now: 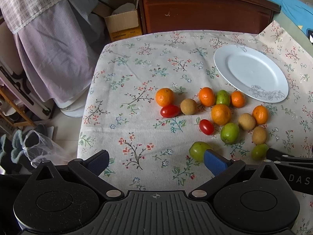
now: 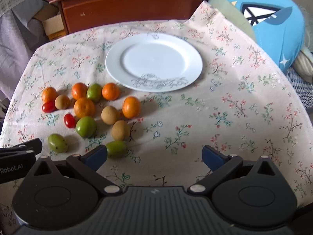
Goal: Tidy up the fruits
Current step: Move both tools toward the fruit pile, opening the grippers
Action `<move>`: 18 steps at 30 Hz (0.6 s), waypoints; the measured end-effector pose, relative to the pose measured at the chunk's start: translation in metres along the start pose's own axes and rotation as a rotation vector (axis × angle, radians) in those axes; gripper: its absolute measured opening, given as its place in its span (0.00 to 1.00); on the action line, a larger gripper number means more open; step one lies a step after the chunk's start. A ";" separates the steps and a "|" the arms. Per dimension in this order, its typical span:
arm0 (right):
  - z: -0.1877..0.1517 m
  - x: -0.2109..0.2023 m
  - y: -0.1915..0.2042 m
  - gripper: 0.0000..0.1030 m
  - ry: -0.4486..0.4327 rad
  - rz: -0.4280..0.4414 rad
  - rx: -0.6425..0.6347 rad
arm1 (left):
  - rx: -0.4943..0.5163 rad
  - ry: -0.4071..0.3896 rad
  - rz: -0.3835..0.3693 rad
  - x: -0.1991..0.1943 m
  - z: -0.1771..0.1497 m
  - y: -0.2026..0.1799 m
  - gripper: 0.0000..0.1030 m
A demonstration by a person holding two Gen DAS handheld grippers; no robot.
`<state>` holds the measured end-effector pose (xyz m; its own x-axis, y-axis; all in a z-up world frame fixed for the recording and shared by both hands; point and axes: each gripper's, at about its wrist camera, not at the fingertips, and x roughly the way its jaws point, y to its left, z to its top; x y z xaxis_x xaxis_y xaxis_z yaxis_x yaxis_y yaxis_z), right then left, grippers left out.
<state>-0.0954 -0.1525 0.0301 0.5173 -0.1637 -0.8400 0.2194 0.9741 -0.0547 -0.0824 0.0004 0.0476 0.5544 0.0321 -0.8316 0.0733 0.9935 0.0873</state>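
Loose fruit lies on a floral tablecloth (image 1: 137, 68): several oranges (image 1: 221, 114), two red cherry tomatoes (image 1: 169, 111), several green fruits (image 1: 229, 133) and tan round fruits (image 1: 188, 106). A bare white plate (image 1: 250, 72) (image 2: 153, 61) sits beyond them. My left gripper (image 1: 156, 162) is open above the near cloth, its right fingertip just in front of a green fruit (image 1: 198, 150). My right gripper (image 2: 154, 156) is open too, its left fingertip beside another green fruit (image 2: 116, 148). Neither holds anything.
A dark wooden cabinet (image 1: 203, 9) stands behind the table, with a cardboard box (image 1: 121, 23) to its left. Lilac cloth (image 1: 50, 54) hangs at the left; a blue cushion (image 2: 273, 23) lies at the right. The table's left edge drops to a cluttered floor.
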 end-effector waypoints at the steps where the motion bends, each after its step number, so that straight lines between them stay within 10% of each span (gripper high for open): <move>1: 0.000 0.001 0.001 0.99 0.006 0.002 0.000 | 0.001 0.003 0.001 0.001 0.000 -0.001 1.00; 18: -0.001 0.003 0.003 0.99 0.011 0.010 0.010 | 0.009 0.026 0.014 0.007 -0.002 -0.004 1.00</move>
<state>-0.0940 -0.1495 0.0272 0.5105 -0.1519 -0.8464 0.2220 0.9742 -0.0409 -0.0809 -0.0030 0.0405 0.5339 0.0490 -0.8441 0.0734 0.9919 0.1041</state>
